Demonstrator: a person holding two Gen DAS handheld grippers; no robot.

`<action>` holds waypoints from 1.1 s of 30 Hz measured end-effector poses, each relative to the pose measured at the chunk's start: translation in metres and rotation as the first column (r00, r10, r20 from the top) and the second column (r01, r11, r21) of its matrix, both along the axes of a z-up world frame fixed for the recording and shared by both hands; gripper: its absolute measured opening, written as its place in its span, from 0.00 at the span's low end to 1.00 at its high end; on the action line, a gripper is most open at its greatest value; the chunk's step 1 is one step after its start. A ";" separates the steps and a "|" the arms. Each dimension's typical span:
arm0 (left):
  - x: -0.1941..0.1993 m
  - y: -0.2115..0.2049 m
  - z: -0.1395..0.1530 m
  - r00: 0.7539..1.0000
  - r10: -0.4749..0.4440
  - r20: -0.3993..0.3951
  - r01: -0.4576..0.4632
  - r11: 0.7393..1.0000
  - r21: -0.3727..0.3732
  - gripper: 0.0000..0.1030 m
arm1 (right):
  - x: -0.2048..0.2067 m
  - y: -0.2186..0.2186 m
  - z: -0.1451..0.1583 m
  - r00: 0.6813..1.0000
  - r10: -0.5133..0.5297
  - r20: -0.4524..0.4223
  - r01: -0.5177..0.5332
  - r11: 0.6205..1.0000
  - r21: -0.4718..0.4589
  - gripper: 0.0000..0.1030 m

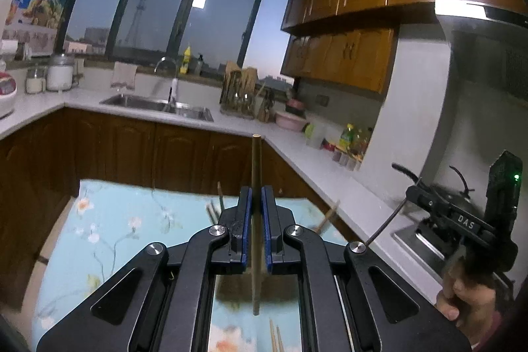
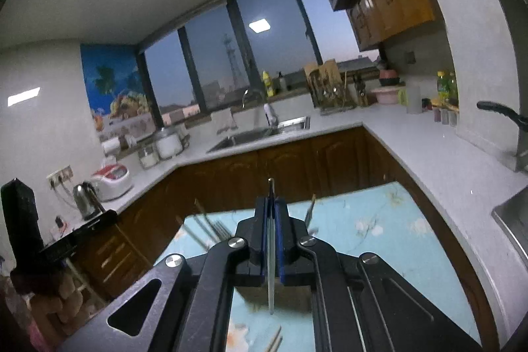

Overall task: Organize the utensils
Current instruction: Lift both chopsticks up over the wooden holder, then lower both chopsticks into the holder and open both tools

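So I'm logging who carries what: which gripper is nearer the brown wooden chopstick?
Left. The left gripper has its jaws shut on the wooden chopstick. The right gripper is off to its side, shut on a pale utensil of its own.

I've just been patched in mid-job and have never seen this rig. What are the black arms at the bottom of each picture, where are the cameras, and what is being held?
There is no robot here. A person holds a hand-held gripper in each hand, and each gripper carries a fisheye camera that looks forward along its two fingers. The black linkages are the gripper's own frame.

The left wrist view shows the left gripper shut on a wooden chopstick that stands upright between the blue pads. At its right edge you see the person's other hand on the second gripper.

The right wrist view shows the right gripper shut on a thin metal chopstick, also upright.

Below both lies a table with a light blue floral cloth, with more chopsticks scattered on it, blurred. Behind is a kitchen counter with a sink.
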State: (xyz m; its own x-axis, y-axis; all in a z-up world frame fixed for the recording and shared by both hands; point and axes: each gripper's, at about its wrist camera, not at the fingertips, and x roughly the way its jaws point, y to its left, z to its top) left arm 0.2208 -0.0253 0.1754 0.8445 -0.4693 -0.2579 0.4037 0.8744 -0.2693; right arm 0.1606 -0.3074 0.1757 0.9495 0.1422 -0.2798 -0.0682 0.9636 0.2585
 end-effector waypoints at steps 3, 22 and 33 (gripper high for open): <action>0.017 -0.007 0.008 0.999 0.019 0.031 -0.019 1.000 -0.011 0.05 | 0.020 -0.001 0.006 1.000 -0.009 0.013 0.009 1.000 -0.002 0.04; 0.074 -0.044 -0.081 0.994 0.090 -0.060 -0.090 0.996 0.010 0.05 | 0.073 0.009 -0.069 0.998 -0.036 -0.056 0.036 0.999 0.003 0.04; 0.081 -0.045 -0.107 0.987 0.064 -0.147 -0.059 0.998 0.038 0.06 | 0.084 -0.001 -0.096 0.989 -0.028 -0.147 0.036 0.998 0.054 0.05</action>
